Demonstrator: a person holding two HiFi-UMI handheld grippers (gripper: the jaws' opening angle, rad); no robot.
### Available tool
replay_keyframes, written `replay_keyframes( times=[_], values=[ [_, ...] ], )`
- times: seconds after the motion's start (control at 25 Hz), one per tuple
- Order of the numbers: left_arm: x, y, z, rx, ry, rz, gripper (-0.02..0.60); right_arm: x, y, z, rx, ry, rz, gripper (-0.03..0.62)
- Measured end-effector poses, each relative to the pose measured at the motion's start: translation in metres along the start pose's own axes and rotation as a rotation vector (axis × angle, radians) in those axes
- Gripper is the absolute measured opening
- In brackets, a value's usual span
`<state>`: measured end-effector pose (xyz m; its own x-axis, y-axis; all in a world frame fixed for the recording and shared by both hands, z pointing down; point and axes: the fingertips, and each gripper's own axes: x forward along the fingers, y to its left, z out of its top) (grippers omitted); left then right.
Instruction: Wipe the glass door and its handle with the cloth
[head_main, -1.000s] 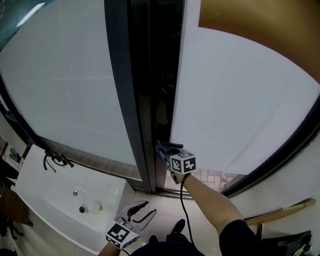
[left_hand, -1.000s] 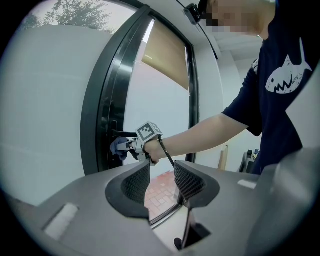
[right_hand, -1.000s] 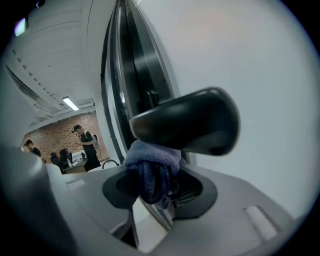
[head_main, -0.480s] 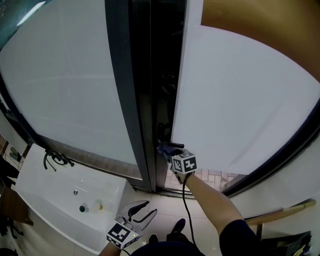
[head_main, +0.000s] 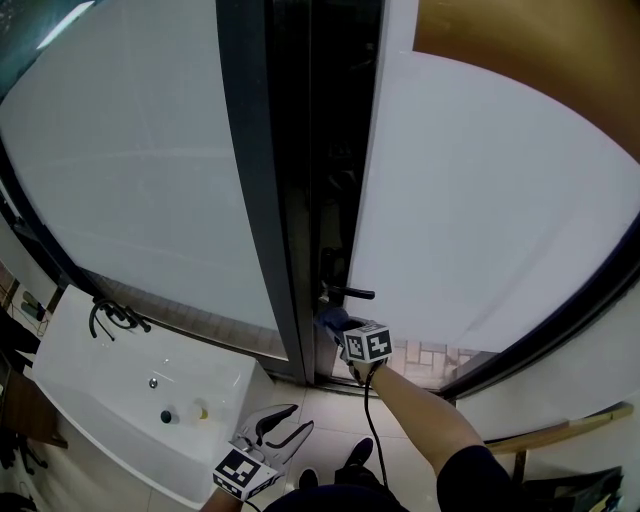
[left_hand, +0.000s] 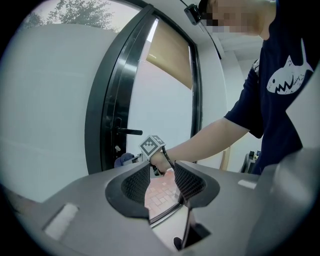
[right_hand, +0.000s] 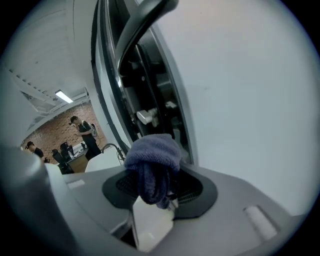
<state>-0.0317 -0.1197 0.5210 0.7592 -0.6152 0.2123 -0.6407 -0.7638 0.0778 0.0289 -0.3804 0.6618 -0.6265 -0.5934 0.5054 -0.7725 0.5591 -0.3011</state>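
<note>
Clamping a bunched blue cloth (right_hand: 152, 165) between its jaws, the right gripper (head_main: 338, 328) sits at the edge of the glass door (head_main: 480, 200), just below the black handle (head_main: 350, 293). The left gripper (head_main: 283, 424) hangs low beside the white sink (head_main: 90, 380), jaws apart with nothing between them.

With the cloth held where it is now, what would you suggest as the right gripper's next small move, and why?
Probably raise the right gripper slightly so the blue cloth it clamps meets the door handle: the cloth sits just below the handle, beside the glass door, apparently not touching it. The left gripper hangs open.
</note>
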Motion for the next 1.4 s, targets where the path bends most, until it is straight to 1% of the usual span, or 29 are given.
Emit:
replay_keyframes(
  times=[0.16, 0.28, 0.4, 0.56, 0.68, 0.76, 0.96, 1.16, 1.24, 1.4],
  values=[
    [-0.001, 0.006, -0.003, -0.007, 0.004, 0.020, 0.150, 0.020, 0.009, 0.014, -0.018, -0.006, 0.031, 0.166],
    [-0.004, 0.010, 0.003, -0.025, -0.002, 0.038, 0.150, 0.028, 0.005, 0.026, -0.026, -0.011, 0.022, 0.166],
    [-0.006, 0.014, -0.003, -0.028, 0.013, 0.047, 0.149, 0.028, 0.004, 0.028, -0.034, -0.024, 0.030, 0.166],
    [-0.004, 0.018, -0.008, -0.028, 0.021, 0.038, 0.149, 0.023, 0.004, 0.035, -0.049, -0.049, 0.040, 0.166],
    [0.001, 0.015, -0.006, -0.017, 0.018, 0.017, 0.149, 0.016, 0.000, 0.040, -0.089, -0.054, 0.022, 0.166],
    [0.004, 0.013, -0.002, -0.010, 0.011, 0.002, 0.150, 0.009, -0.006, 0.042, -0.095, -0.058, 0.005, 0.166],
    [0.003, 0.014, 0.001, -0.006, 0.009, -0.008, 0.150, -0.009, -0.019, 0.049, -0.071, -0.089, -0.029, 0.166],
    [0.000, 0.012, 0.003, -0.001, 0.002, -0.016, 0.149, -0.026, -0.025, 0.053, -0.005, -0.122, -0.045, 0.166],
    [-0.002, 0.011, 0.003, -0.001, -0.001, -0.017, 0.149, -0.026, -0.019, 0.046, 0.012, -0.108, -0.028, 0.166],
    [-0.007, 0.009, 0.003, -0.007, -0.008, -0.012, 0.149, -0.013, 0.003, 0.017, -0.019, -0.019, 0.014, 0.166]
  ],
)
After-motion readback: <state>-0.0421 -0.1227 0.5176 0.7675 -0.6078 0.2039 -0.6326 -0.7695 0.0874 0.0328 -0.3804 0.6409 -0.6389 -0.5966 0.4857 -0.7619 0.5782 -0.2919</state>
